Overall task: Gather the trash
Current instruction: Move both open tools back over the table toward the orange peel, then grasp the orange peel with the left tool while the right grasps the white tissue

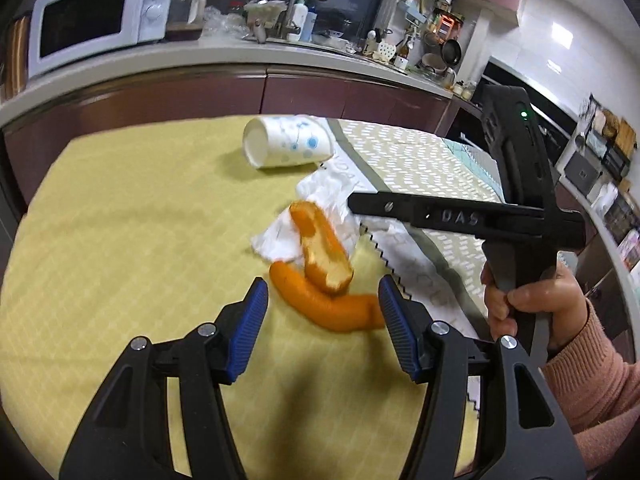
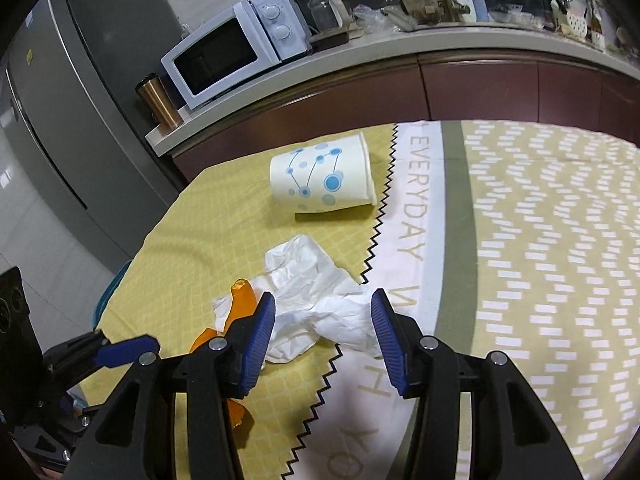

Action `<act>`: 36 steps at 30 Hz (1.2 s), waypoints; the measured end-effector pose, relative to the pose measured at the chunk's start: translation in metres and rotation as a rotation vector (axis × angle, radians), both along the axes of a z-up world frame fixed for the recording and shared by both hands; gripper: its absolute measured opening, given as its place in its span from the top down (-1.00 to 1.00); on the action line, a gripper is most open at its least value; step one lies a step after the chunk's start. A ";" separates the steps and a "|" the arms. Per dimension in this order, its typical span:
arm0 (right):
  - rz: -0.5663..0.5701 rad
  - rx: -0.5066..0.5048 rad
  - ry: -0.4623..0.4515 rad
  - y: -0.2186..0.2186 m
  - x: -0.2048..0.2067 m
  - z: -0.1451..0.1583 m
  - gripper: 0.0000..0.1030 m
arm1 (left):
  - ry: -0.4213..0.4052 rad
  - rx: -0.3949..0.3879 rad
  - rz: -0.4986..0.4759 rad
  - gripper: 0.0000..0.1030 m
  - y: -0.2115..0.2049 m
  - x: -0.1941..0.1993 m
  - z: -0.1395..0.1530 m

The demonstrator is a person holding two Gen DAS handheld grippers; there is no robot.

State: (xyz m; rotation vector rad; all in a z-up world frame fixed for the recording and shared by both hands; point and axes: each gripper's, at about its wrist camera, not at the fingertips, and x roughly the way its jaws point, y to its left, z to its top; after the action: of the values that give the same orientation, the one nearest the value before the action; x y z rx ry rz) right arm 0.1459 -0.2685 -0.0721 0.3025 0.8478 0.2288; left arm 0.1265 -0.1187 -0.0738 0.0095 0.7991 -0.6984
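Orange peel pieces (image 1: pixel 320 276) lie on the yellow tablecloth (image 1: pixel 120 240), partly on a crumpled white tissue (image 1: pixel 320 208). My left gripper (image 1: pixel 322 312) is open, its blue pads on either side of the lower peel piece. My right gripper (image 2: pixel 323 320) is open just above the tissue (image 2: pixel 316 300), with peel (image 2: pixel 242 300) at its left finger. A white paper cup with blue dots (image 1: pixel 286 140) lies on its side further back; it also shows in the right wrist view (image 2: pixel 320 178). The right gripper's body (image 1: pixel 516 216) shows in the left wrist view, the left gripper (image 2: pixel 120 350) in the right wrist view.
A kitchen counter (image 1: pixel 240 56) runs behind the table with a white microwave (image 1: pixel 100 16), sink tap and bottles. A grey fridge (image 2: pixel 80 100) stands at left. A patterned cloth strip with lettering (image 2: pixel 416 220) covers the table's right part.
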 end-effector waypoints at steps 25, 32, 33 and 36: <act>0.027 0.120 -0.030 -0.016 -0.013 0.004 0.43 | 0.033 0.035 -0.018 0.98 -0.017 0.033 -0.003; 0.013 0.084 -0.022 -0.012 -0.003 0.002 -0.03 | 0.006 0.041 -0.055 0.28 -0.017 0.021 0.002; 0.021 0.077 -0.009 -0.010 0.000 -0.001 -0.10 | 0.001 0.049 -0.070 0.23 -0.020 0.019 0.002; 0.029 0.069 0.018 -0.006 0.007 -0.008 -0.14 | -0.008 0.088 -0.108 0.11 -0.033 0.016 -0.003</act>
State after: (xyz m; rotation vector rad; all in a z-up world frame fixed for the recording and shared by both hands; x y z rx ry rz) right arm 0.1525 -0.2741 -0.0797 0.3572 0.8641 0.2831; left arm 0.1426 -0.1518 -0.0767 0.1357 0.8258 -0.7641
